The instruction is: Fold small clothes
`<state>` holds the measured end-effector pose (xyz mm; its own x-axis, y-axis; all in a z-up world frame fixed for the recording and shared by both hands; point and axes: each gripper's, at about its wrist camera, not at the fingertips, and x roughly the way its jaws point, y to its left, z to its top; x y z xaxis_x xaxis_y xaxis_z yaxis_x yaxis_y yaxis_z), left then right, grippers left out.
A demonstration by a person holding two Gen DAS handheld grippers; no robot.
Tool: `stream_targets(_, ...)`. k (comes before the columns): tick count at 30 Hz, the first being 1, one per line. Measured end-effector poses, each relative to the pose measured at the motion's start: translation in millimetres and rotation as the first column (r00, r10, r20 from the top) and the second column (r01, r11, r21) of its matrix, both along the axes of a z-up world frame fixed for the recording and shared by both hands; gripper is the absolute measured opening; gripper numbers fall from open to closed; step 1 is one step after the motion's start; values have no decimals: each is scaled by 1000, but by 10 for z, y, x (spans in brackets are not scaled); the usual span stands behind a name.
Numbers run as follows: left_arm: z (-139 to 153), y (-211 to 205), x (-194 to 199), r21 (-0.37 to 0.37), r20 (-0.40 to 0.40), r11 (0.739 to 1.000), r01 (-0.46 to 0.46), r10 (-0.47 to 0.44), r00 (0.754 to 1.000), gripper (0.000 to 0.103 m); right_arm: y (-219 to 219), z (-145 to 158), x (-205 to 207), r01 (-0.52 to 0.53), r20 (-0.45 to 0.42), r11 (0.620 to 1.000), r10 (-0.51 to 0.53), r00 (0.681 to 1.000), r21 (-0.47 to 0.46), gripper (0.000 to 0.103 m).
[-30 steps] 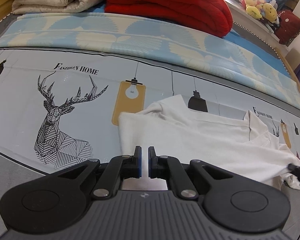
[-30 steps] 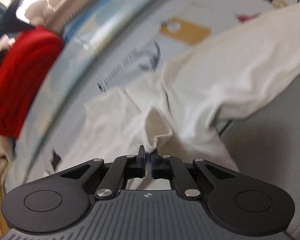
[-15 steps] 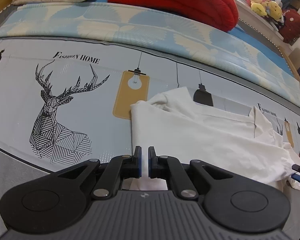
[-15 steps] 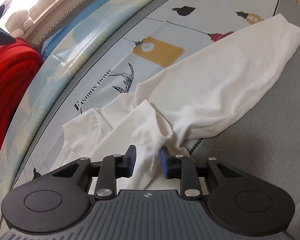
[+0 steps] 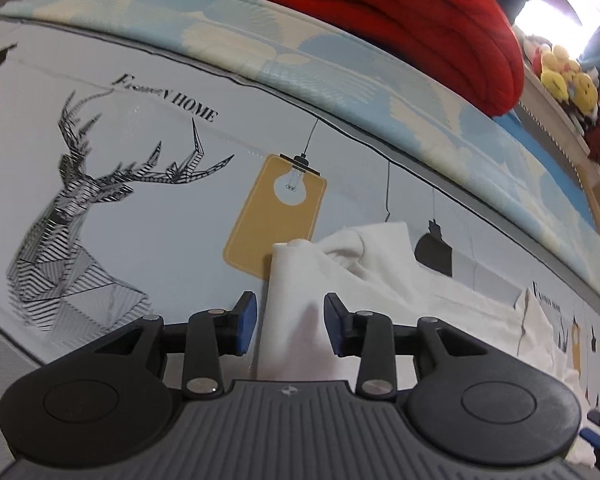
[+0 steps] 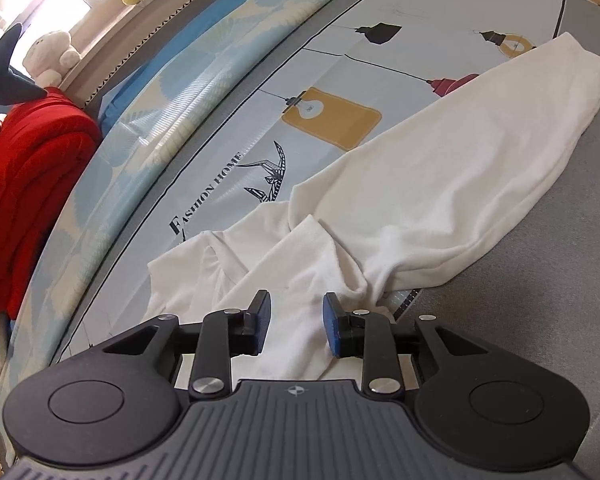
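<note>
The fingers of the left gripper (image 5: 286, 326) are spread apart, low in the left wrist frame, with a narrow folded end of the white shirt (image 5: 380, 292) lying between them, ungripped. The fingers of the right gripper (image 6: 294, 326) are spread too, straddling a bunched fold of the same white shirt (image 6: 440, 184) without pinching it.

Just past the right gripper the cloth gathers into soft wrinkles, then runs as one long band from bottom centre up to the upper right of the right wrist frame; that diagonal is its long axis, ending in a rounded, folded edge. In the left wrist view it stretches from centre toward the lower right.

The shirt lies on a printed bedsheet (image 5: 140, 240) with deer and lamp motifs. It looks light, limp and thin, likely to sag and crease when lifted, so a hold at a hem or corner seems best. Far behind sit a red quilt (image 5: 400, 16) and plush toys (image 5: 568, 80).
</note>
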<state>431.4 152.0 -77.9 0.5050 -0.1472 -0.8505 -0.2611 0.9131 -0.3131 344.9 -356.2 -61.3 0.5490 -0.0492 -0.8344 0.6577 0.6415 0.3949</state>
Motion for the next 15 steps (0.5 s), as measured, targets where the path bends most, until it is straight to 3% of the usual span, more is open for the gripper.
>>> stream_targets(3,-104,27,72,-30,10,999,-20,20,1000,41,-16,-14,4,1,-4,1000,-1,1000,3,30)
stream_targets(4,-127,44,93,-48,10,999,-24,25,1000,36,-22,-19,5,1,-5,1000,-1,1000,6,30)
stream_targets(5,-147,53,121,-73,10,997,-10,10,1000,27,-29,-19,9,-1,-5,1000,1,1000,7,30)
stream_targets(6,-150,52,148,-76,9,997,16,-15,1000,4,-35,-16,12,-2,-5,1000,2,1000,6,30)
stream_targets(9,-30,88,160,47,43,999,0,-2,999,3,-60,-5,17,-2,2,1000,2,1000,1,30)
stream_targets(13,-7,104,164,88,13,996,-15,14,1000,7,-115,7,14,11,1,1000,-11,1000,-1,30)
stream_targets(15,59,59,150,154,9,988,-25,24,1000,8,-126,19,15,12,2,1000,-12,1000,-8,30)
